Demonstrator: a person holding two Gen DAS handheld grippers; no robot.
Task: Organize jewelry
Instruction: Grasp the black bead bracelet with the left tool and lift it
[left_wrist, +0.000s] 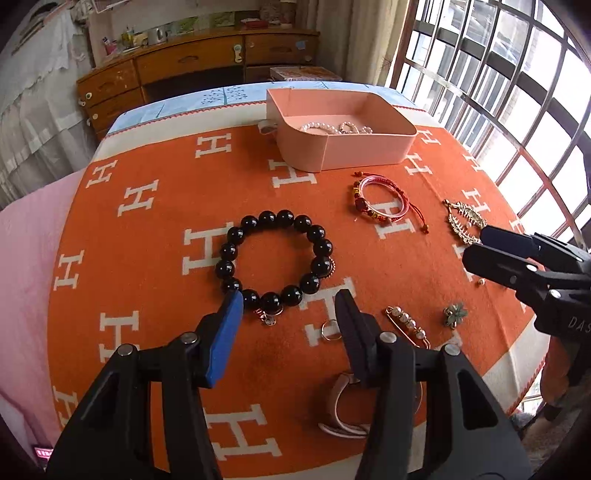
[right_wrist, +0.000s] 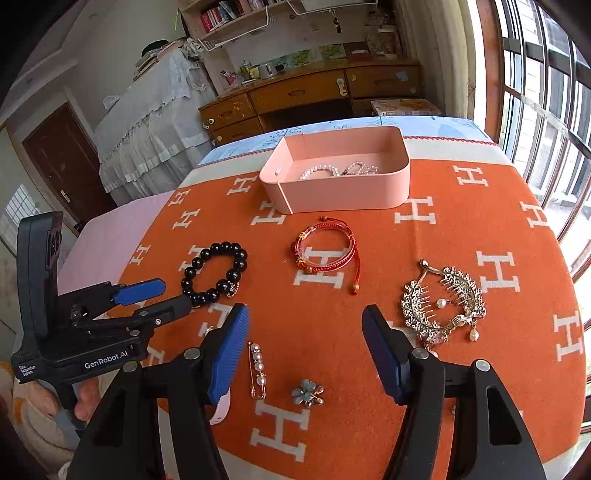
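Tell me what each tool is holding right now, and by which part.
Nothing is held. The left tool is open, its tips at the near edge of the black bead bracelet, not closed on it. The right tool is open over bare cloth.

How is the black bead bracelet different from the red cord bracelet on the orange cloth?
The black bead bracelet is a single ring of large glossy round beads; the red cord bracelet is thin cords with a few small beads. The black one carries a small metal charm, while the red one trails loose cord ends. The black one lies farther from the pink box. Both lie flat on the cloth, outside the box.
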